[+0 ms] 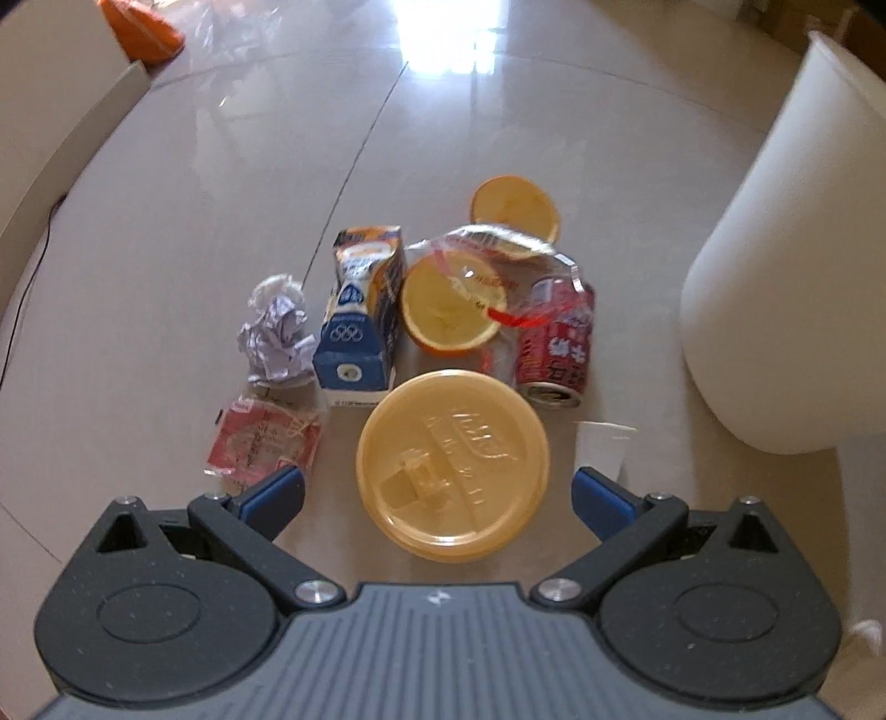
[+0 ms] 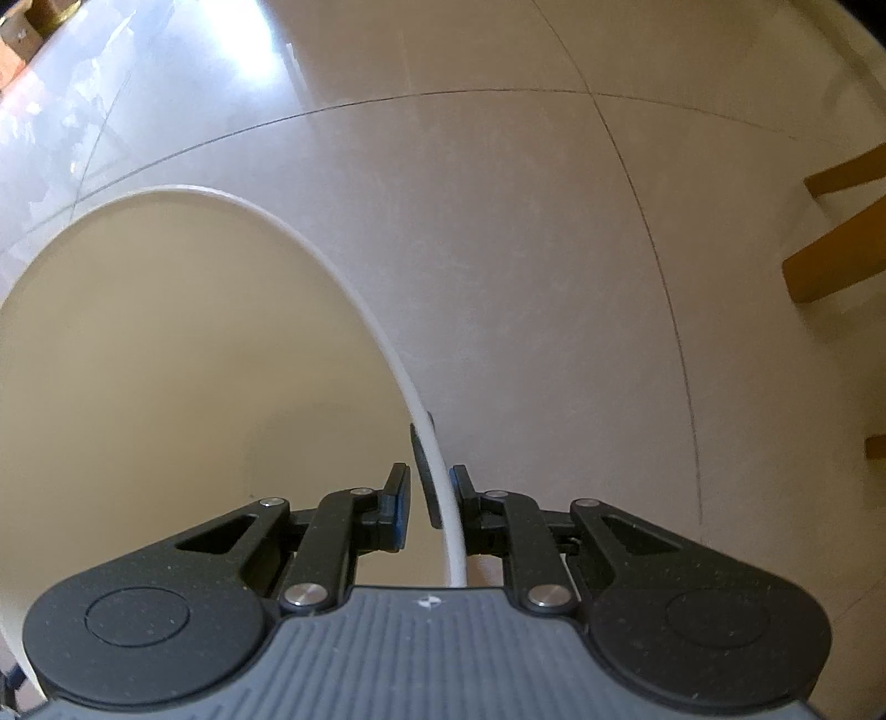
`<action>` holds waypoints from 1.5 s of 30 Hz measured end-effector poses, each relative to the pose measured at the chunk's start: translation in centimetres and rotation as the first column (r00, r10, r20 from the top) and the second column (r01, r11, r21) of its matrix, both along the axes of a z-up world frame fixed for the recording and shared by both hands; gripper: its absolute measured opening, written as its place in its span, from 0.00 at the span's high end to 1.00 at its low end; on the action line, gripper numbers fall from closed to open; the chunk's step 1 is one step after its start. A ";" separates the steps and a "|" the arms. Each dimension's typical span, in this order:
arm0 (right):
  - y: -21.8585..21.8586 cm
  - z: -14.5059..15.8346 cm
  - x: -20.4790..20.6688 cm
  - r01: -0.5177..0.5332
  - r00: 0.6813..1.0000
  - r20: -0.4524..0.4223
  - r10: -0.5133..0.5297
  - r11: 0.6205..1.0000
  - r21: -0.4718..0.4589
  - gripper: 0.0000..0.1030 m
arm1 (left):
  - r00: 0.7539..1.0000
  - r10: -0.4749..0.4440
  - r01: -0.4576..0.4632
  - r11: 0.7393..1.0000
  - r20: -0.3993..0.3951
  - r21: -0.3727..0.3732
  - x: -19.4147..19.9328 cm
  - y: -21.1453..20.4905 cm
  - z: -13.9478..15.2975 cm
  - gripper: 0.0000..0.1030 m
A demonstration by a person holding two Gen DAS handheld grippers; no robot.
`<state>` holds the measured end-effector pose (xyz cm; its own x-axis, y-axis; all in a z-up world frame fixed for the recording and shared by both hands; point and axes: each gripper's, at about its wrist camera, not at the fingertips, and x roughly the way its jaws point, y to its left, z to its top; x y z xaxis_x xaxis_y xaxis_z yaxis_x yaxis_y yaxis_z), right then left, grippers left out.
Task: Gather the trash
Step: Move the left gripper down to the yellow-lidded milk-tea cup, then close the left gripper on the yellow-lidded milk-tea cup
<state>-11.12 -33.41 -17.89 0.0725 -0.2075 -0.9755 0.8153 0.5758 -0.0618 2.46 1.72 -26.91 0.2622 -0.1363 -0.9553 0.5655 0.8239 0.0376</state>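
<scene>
My left gripper (image 1: 440, 495) is open just above the floor, its blue fingertips (image 1: 277, 493) on either side of a yellow cup lid (image 1: 451, 465). Beyond the lid lie a crumpled paper ball (image 1: 274, 332), a blue milk carton (image 1: 362, 310), two orange halves (image 1: 451, 315) (image 1: 515, 213), a clear plastic wrapper (image 1: 498, 260), a red can (image 1: 556, 343) on its side and a red wrapper (image 1: 263, 443). A white bin (image 1: 786, 277) stands at the right. My right gripper (image 2: 432, 501) is shut on the bin rim (image 2: 443, 498), one finger inside and one outside.
A small white scrap (image 1: 601, 443) lies by the right blue fingertip. An orange object (image 1: 147, 30) sits at the far left on the glossy tiled floor (image 1: 221, 166). Wooden furniture legs (image 2: 836, 266) stand to the right of the bin.
</scene>
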 end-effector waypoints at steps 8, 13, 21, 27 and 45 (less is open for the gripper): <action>0.8 0.4 1.1 -0.036 0.999 -0.033 0.035 0.999 -0.027 0.83 | 1.000 0.021 -0.021 0.999 -0.023 0.027 0.6 -0.9 -1.9 0.01; 0.9 0.5 1.1 -0.046 0.998 -0.038 0.045 0.999 -0.023 0.83 | 1.000 0.009 -0.008 0.999 -0.016 0.043 0.6 -1.8 -2.5 0.01; 0.2 0.9 1.7 -0.048 0.998 -0.034 0.047 0.999 -0.013 0.83 | 1.000 0.010 -0.010 0.999 -0.004 0.045 0.7 -2.0 -2.8 0.18; -0.1 1.0 1.5 -0.047 0.999 -0.025 0.046 0.999 -0.006 0.83 | 0.998 -0.056 0.055 0.996 0.020 0.064 0.7 -3.3 -0.6 0.18; -0.4 2.7 0.9 -0.054 0.998 0.015 0.054 0.999 -0.002 0.72 | 0.994 -0.108 0.108 0.994 -0.007 -0.030 0.9 -4.7 3.6 0.18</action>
<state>-10.18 -33.81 -15.17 0.0979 -0.2047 -0.9739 0.7840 0.6187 -0.0512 3.37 -2.95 -23.35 0.2361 -0.1916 -0.9527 0.6514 0.7587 0.0088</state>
